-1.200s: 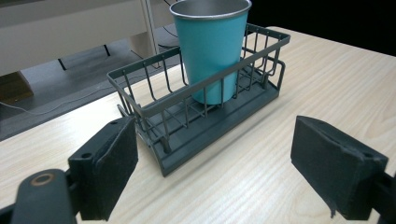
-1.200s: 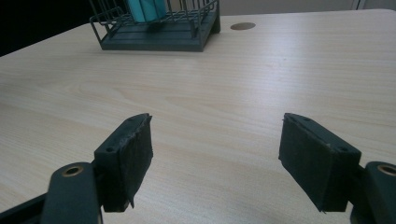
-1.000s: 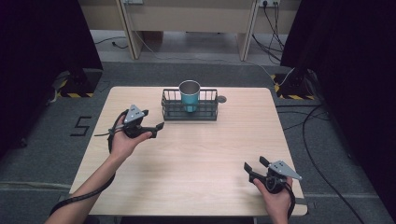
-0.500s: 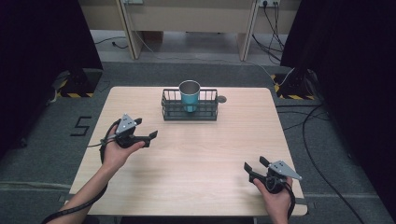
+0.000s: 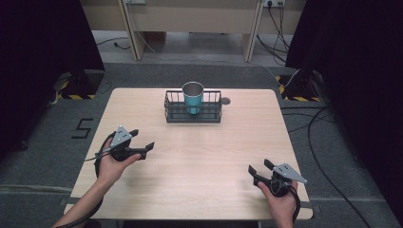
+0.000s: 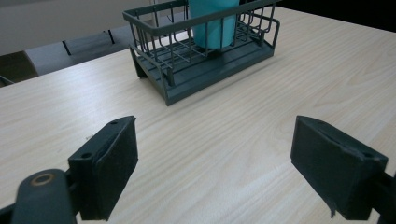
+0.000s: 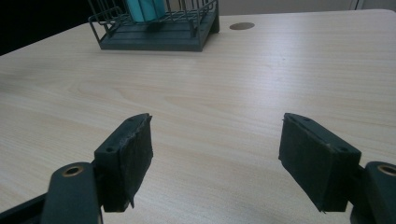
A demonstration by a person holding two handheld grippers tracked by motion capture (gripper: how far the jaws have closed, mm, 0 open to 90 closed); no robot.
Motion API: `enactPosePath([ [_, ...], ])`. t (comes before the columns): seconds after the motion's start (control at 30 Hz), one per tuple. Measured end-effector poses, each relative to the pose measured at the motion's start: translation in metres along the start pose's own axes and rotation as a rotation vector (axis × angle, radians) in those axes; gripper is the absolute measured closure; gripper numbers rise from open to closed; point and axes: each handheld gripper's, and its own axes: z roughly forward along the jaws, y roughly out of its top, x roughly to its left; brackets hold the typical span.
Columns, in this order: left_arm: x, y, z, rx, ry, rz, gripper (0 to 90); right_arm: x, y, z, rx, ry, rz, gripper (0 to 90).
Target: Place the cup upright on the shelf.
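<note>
High view: a teal cup [image 5: 193,96] stands in a wire basket [image 5: 193,113], apparently placed; left hand-held gripper [image 5: 142,145] and right hand-held gripper [image 5: 259,167] gape wide, empty, well apart from it.

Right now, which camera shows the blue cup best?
The high view: the whole teal cup shows there, open rim and all, standing upright in the wire basket. The left gripper view cuts off its top, showing just the lower body behind the wires. The right gripper view catches only its bottom edge.
</note>
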Motion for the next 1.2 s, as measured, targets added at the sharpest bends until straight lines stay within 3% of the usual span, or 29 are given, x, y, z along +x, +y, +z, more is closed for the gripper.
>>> enactPosePath([
  [0.63,0.006,-0.035,-0.018,0.035,0.025,-0.022,14.4,0.000,0.000,0.000,0.002,-0.003,0.000,26.5],
  [1.2,0.012,-0.054,-0.026,0.014,0.052,-0.052,14.5,0.001,0.000,0.000,0.005,0.006,-0.005,26.7],
])
